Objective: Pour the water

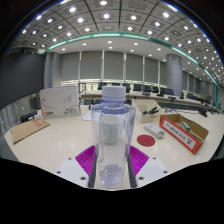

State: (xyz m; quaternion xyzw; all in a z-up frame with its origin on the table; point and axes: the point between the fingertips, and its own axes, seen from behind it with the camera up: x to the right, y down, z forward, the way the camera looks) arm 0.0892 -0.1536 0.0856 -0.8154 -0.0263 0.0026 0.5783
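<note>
In the gripper view, a clear plastic bottle (112,128) with a white cap stands upright at the centre, and its lower part hides most of the gripper (112,162) beneath it. Only the outer strips of the two magenta pads (86,158) show on either side of the bottle's base, lying right against its sides with no gap visible, so the fingers appear clenched on the bottle. The bottle's wall is see-through and ribbed; the water level inside is hard to make out, as the room shows through it in a blur. The bottom of the bottle is cut off below the fingers. Beyond it stretches a pale table (60,140). At about 3 o'clock from the bottle lies an open red and white box (184,128), its contents too small to tell. Just at 4 o'clock, close to the bottle, is a small red disc (146,141) on the table. At 10 o'clock stands a white box (59,101) with faint printing that cannot be read, and at 9 o'clock a flat brown cardboard piece (28,129) lies near the table's rim.
</note>
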